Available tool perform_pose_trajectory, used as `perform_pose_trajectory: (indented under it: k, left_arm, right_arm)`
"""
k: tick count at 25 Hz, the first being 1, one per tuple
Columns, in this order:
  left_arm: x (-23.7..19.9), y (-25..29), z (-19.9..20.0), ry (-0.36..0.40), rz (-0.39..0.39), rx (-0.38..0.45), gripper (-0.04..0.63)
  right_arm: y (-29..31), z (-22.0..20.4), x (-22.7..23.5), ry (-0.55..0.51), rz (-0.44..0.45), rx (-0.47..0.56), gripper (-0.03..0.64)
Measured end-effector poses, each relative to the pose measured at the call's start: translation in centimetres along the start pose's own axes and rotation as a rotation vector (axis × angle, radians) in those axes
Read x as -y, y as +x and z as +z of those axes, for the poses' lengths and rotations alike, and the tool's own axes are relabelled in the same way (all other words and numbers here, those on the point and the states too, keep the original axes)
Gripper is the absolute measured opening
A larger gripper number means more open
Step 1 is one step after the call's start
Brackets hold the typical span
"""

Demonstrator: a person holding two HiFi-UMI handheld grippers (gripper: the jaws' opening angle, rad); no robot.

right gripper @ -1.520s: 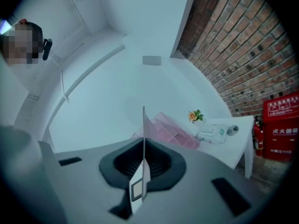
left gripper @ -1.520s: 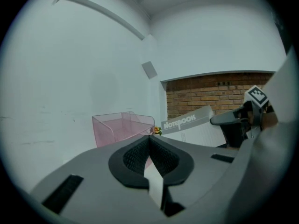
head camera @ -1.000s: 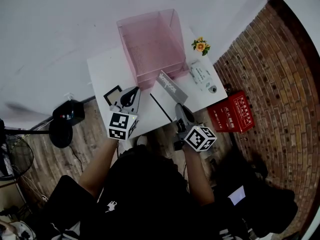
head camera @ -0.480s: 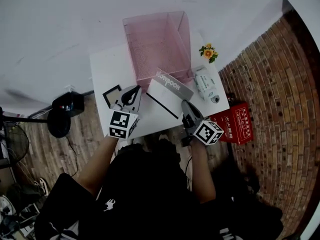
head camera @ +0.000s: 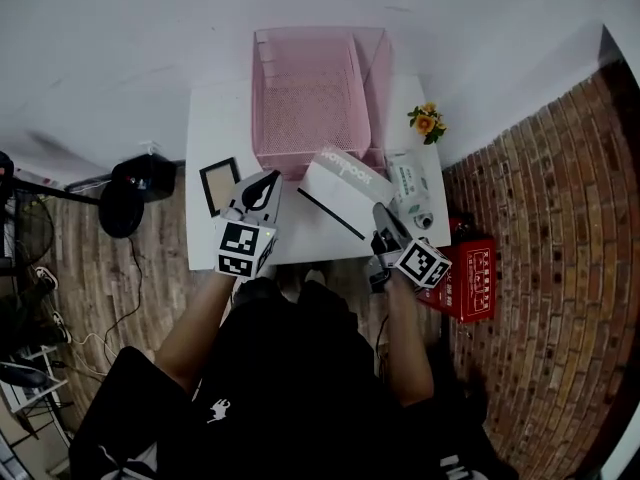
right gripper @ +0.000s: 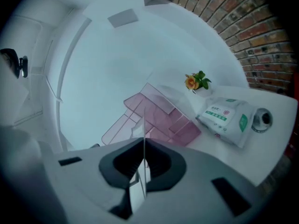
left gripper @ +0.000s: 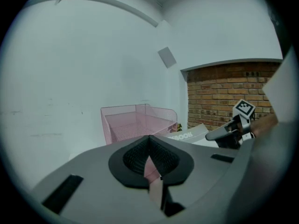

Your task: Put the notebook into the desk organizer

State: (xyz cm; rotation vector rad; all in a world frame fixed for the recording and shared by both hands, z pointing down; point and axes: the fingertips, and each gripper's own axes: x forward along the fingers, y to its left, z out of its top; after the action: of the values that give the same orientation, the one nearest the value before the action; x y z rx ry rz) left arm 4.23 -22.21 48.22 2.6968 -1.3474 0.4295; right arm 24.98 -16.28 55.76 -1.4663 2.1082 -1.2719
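Notebook (head camera: 345, 190) has tipped flatter than a second ago: then a narrow grey strip, now the broad white cover shows. Right gripper (head camera: 381, 211) has carried it toward the table's (head camera: 215, 138) right side.

Right gripper is clenched on the notebook's near end. In the right gripper view the cover runs edge-on as a thin line (right gripper: 144, 125) between the closed jaws (right gripper: 142, 162).

Notebook is tilted above the table's near-right part. Its printed grey end is at the front right corner of the pink mesh desk organizer (head camera: 305, 108); cannot tell if they touch. Notebook is outside the organizer.

Organizer stands at the table's far edge, about mid-width, mesh floor bare.

Left gripper (head camera: 268, 180) is over the near-left part of the table, jaws pressed together on nothing (left gripper: 149, 146). It faces the organizer (left gripper: 135, 122), with the notebook (left gripper: 187, 135) and right gripper (left gripper: 229, 132) off to its right.

Small picture frame (head camera: 219, 186) lies just beside the left gripper, toward the left edge. Wipes pack (head camera: 407, 180) lies along the right edge, flower (head camera: 428, 120) near the far right corner. Red box (head camera: 470, 278) is on the floor past the near right corner.
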Motion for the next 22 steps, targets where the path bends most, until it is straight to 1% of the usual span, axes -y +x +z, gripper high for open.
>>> perform_pose_trajectory:
  k: [3,5,11,15,17,18,19,20,21,22]
  left_arm:
    - [0.6,-0.1,0.1,0.002,0.033,-0.001,0.003]
    - [0.9,-0.2,0.3,0.007,0.051,-0.001,0.003]
    - [1.7,-0.6,0.6,0.021,0.086,0.002,0.003]
    - [2.3,-0.8,0.5,0.025,0.093,-0.004,0.003]
    - [2.7,-0.7,-0.2,0.015,0.086,-0.017,0.003]
    - [3.0,-0.4,-0.7,-0.008,0.072,-0.029,0.003]
    - [3.5,0.0,-1.5,-0.054,0.047,-0.045,0.005]
    - [4.0,0.5,-2.5,-0.125,0.009,-0.066,0.023]
    - [4.7,1.0,-3.5,-0.214,-0.033,-0.088,0.112]
    - [5.3,1.5,-4.6,-0.305,-0.068,-0.109,0.182]
  right_arm:
    - [-0.1,0.4,1.4,0.016,0.003,-0.012,0.011]
    - [-0.2,0.6,1.9,0.051,0.022,-0.012,0.011]
    - [-0.1,0.8,3.6,0.280,0.131,0.007,0.010]
    - [0.4,0.2,3.5,0.442,0.210,0.009,0.009]
    - [0.7,0.1,3.2,0.479,0.234,0.004,0.009]
    - [0.8,0.0,3.1,0.484,0.240,0.000,0.009]
    - [1.0,0.0,3.0,0.486,0.244,-0.002,0.009]
    - [1.1,-0.1,2.9,0.488,0.247,-0.004,0.009]
    - [1.2,-0.1,2.9,0.486,0.248,-0.007,0.009]
    - [1.2,-0.2,2.8,0.484,0.248,-0.009,0.009]
